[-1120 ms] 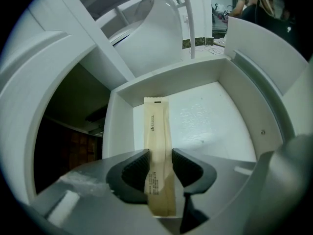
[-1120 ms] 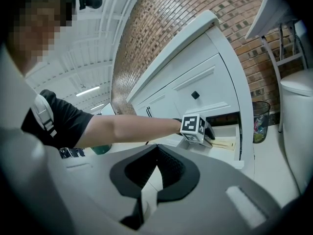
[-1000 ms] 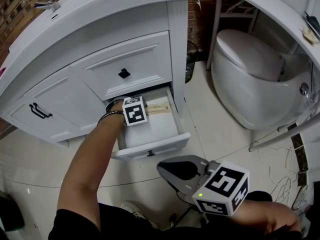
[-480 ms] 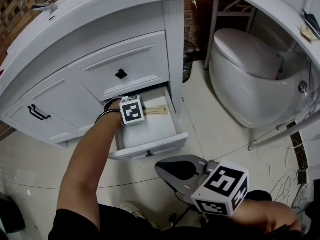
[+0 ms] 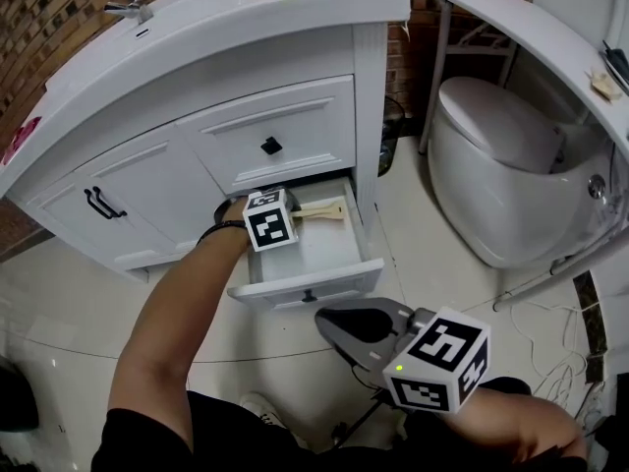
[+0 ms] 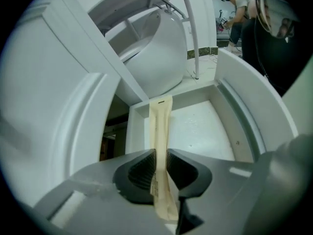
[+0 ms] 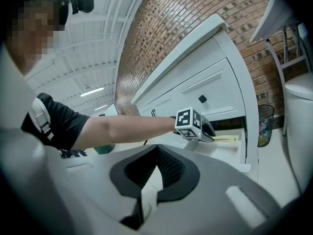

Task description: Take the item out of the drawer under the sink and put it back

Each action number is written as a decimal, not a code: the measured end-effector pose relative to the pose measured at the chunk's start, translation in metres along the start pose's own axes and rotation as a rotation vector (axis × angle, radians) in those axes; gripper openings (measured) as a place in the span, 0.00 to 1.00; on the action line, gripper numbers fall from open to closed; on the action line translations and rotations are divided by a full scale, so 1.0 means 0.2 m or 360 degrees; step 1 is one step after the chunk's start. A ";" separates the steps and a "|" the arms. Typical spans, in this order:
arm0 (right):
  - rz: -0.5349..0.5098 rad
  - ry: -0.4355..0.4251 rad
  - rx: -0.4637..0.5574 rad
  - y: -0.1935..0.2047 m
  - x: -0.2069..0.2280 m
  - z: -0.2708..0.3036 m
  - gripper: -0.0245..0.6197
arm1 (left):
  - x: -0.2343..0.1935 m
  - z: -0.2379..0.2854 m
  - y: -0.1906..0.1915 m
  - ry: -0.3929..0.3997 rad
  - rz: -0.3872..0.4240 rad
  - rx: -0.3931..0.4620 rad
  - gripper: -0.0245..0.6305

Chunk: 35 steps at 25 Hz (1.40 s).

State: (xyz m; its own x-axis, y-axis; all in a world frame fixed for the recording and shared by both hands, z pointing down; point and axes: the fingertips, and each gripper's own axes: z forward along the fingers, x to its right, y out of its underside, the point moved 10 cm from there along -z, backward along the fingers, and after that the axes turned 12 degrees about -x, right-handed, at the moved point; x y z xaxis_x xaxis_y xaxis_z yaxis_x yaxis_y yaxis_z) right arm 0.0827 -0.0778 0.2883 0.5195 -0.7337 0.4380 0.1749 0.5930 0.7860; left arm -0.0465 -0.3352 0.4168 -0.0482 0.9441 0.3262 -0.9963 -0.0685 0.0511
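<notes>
A long cream packet [image 5: 326, 210] lies at the back of the open bottom drawer [image 5: 310, 288] under the sink. My left gripper [image 5: 295, 213] reaches into that drawer from the left. In the left gripper view the packet [image 6: 160, 124] runs lengthwise between the jaws, which are closing, and both dark pads [image 6: 143, 173] touch its sides at the left gripper [image 6: 160, 168]. My right gripper [image 5: 336, 324] hovers shut and empty in front of the drawer, above the floor. The right gripper [image 7: 156, 153] looks toward the left gripper [image 7: 208, 131] and the packet [image 7: 226, 138].
Above the open drawer is a shut drawer with a black knob [image 5: 270, 147], and a cupboard door with a black handle [image 5: 105, 204] lies to its left. A white toilet [image 5: 501, 165] stands right of the cabinet. Cables [image 5: 560, 313] lie on the tiled floor at the right.
The head view has tilted up, so more of the sink top shows. My left gripper has stayed at the back of the drawer by the packet. The right gripper has barely moved.
</notes>
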 end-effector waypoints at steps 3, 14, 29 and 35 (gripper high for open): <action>-0.0031 -0.0009 -0.0003 0.01 -0.04 0.01 0.04 | 0.04 -0.12 0.01 -0.0077 -0.0007 0.0030 0.15; -0.0072 -0.0016 0.0062 0.00 -0.08 -0.03 0.04 | 0.28 -0.74 0.25 -0.0438 -0.0428 0.0586 0.15; -0.0149 0.0091 0.0041 0.01 -0.12 -0.01 0.04 | 0.94 -1.25 0.49 -0.0204 -0.1241 0.1382 0.15; -0.0190 0.0111 0.0075 0.00 -0.15 -0.04 0.04 | 1.13 -1.27 0.50 -0.0048 -0.1361 0.1694 0.15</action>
State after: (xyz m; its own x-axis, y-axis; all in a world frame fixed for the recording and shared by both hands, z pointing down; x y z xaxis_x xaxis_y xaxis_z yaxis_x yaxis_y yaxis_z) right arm 0.0738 -0.0518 0.2718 0.5543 -0.7724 0.3100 0.2005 0.4854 0.8510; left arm -0.1744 -0.0469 0.2558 0.5656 0.8102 -0.1539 -0.1779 0.3020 0.9366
